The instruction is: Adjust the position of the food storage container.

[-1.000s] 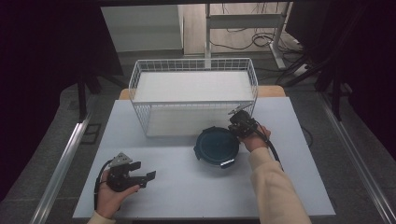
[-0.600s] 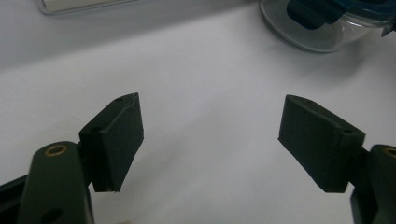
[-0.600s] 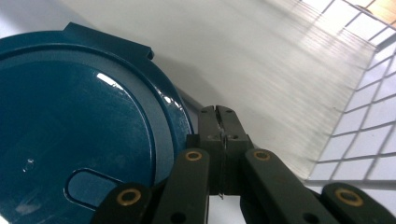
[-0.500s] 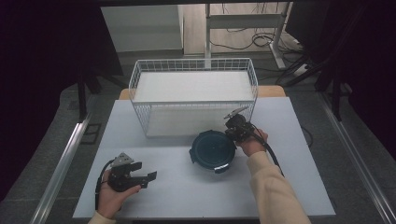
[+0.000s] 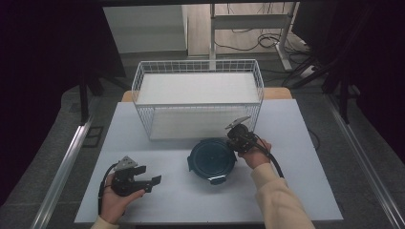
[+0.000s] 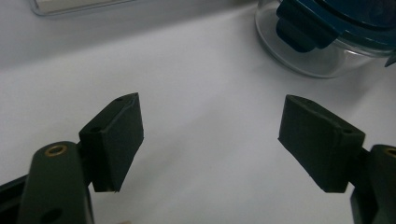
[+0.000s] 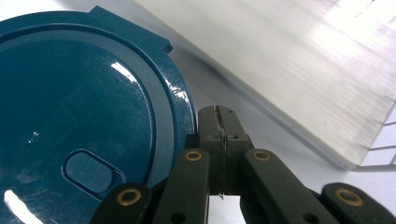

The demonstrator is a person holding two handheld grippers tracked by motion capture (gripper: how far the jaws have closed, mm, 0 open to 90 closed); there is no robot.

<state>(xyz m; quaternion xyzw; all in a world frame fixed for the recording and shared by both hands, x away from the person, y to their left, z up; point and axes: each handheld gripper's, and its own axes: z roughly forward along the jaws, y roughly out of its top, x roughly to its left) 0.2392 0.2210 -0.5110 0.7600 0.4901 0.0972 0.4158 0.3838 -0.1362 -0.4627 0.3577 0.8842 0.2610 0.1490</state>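
Right tongs point(image 7: 219, 140): jaws pressed together, nothing between, tips just beside the rim of the round dark-blue plastic lid point(image 7: 79, 107) on its clear glass container point(image 6: 322, 60), mid-worktop point(image 5: 296, 124) before the white wire basket point(image 5: 198, 90). Left tongs point(image 6: 210, 135): jaws apart, empty, over bare worktop.

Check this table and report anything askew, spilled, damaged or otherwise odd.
Nothing stands out. The round container sits upright on the white table with its blue lid on, in front of the wire basket. No spill or damage is visible. The right tongs are shut against the lid's rim; the left tongs stand open, holding nothing.
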